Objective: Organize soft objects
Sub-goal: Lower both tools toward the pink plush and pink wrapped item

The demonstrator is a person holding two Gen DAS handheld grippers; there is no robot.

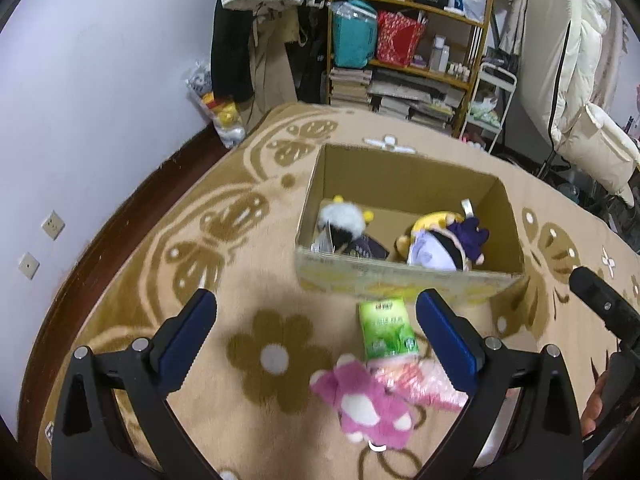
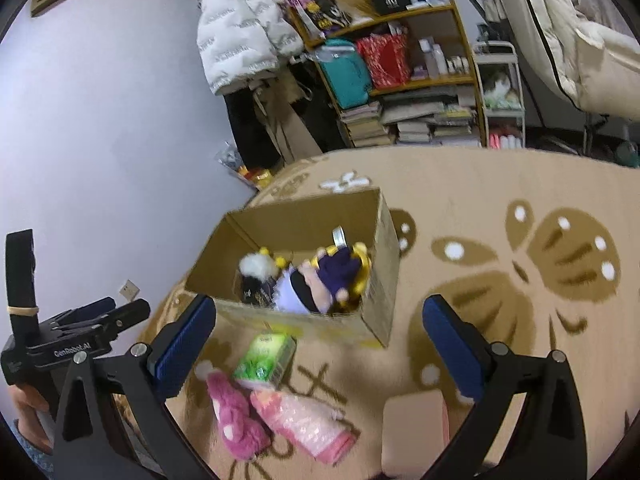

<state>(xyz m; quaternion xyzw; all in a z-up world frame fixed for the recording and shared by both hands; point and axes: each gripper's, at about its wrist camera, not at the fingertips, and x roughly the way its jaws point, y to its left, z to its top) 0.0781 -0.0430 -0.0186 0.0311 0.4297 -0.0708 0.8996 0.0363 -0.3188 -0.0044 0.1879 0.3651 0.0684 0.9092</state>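
An open cardboard box [image 1: 400,280] [image 2: 376,320] stands on the beige blanket and holds a white-haired plush doll [image 1: 344,224] [image 2: 256,268] and a purple and yellow plush doll [image 1: 444,240] [image 2: 332,276]. In front of it lie a green tissue pack [image 1: 388,328] [image 2: 266,356], a pink plush toy [image 1: 368,404] [image 2: 236,420] and a pink wrapped pack [image 1: 428,384] [image 2: 308,424]. My left gripper [image 1: 316,308] is open and empty above them. My right gripper [image 2: 320,316] is open and empty, near the box front.
A flat pink-beige pad [image 2: 414,432] lies on the blanket at the lower right. A wooden shelf [image 1: 404,52] [image 2: 404,68] with books and bags stands behind, with hanging jackets [image 2: 240,20] and a white folded bed [image 1: 576,80]. The other gripper [image 2: 72,340] shows at left.
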